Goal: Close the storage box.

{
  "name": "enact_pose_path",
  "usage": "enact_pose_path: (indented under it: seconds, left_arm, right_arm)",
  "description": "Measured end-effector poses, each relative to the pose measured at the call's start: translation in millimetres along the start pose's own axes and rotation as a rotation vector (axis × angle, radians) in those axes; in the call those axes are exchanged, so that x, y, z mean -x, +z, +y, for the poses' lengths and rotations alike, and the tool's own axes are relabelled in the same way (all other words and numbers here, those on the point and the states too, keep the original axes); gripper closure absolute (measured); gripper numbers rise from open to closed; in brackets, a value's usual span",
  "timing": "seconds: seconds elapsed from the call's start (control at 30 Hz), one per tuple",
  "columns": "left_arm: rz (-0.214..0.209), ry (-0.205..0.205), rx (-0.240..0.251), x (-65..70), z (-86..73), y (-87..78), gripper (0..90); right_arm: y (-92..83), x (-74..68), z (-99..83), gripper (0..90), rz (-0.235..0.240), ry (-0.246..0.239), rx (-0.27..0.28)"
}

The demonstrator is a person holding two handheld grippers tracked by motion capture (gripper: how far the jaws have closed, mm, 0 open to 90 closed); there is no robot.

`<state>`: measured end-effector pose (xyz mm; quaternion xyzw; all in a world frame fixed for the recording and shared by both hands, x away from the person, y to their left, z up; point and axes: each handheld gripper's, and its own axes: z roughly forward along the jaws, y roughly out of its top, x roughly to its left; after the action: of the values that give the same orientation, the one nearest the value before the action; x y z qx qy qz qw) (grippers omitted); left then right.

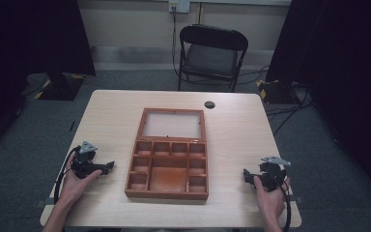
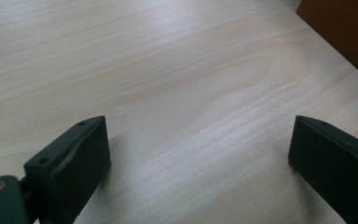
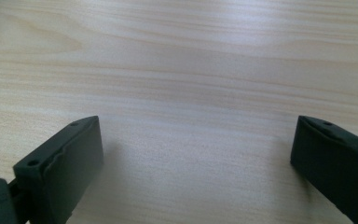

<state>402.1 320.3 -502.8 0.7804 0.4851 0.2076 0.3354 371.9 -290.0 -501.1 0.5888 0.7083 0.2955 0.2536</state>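
A brown wooden box (image 1: 168,166) with several compartments lies open in the middle of the light wooden table (image 1: 241,130); its glass-paned lid (image 1: 172,124) lies flat behind it. My left gripper (image 1: 110,166) rests low over the table, left of the box and pointing toward it. It is open with nothing between its jaws (image 2: 198,154), and a corner of the box (image 2: 345,32) is visible beyond it. My right gripper (image 1: 245,175) sits right of the box, open over bare wood (image 3: 196,154). The compartments look empty.
A small dark round hole (image 1: 209,104) marks the table's far side. A black folding chair (image 1: 211,53) stands behind the table. Cables (image 1: 290,111) run over the grey floor at right. The table's front edge is close to both hands.
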Motion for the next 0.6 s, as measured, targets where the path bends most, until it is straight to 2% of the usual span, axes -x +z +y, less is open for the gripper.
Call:
enact_pose_path:
  seconds: [0.1,0.23,0.3,0.4,0.43,0.47,0.5,0.53,0.6]
  left_arm:
    - [0.001,-0.003,0.001,0.2,0.2,0.3,4.8]
    - [-0.009,0.013,0.001,0.8,3.0,1.8,6.2]
    - [-0.008,-0.003,0.001,2.6,4.4,2.3,9.6]
    - [-0.001,0.006,-0.011,3.1,6.7,0.3,18.2]
    - [-0.002,-0.001,-0.032,5.4,10.4,1.2,18.5]
    - [-0.002,-0.001,-0.032,5.4,10.4,1.2,18.4]
    - [-0.036,0.004,-0.036,7.2,13.9,2.7,18.6]
    - [-0.036,0.004,-0.036,7.2,13.9,2.7,18.7]
    - [-0.034,0.009,-0.031,9.0,17.1,3.5,18.5]
  right_arm:
    - [-0.1,-0.4,-0.1,1.6,-0.004,0.003,-0.001]
    - [0.2,-1.1,0.0,0.1,-0.017,0.018,-0.004]
    - [0.2,-1.6,0.0,0.2,-0.028,0.031,-0.005]
    - [-0.2,-2.9,-0.2,0.3,-0.034,0.043,-0.005]
    - [-0.3,-2.6,1.0,2.2,-0.024,0.038,-0.011]
    - [-0.3,-2.6,1.0,2.2,-0.024,0.038,-0.011]
    - [-1.9,-3.5,3.1,13.7,-0.022,0.04,-0.003]
    - [-2.1,-4.7,4.7,17.0,-0.011,0.037,0.003]
    - [-1.3,-6.2,6.2,14.6,0.002,0.025,-0.002]
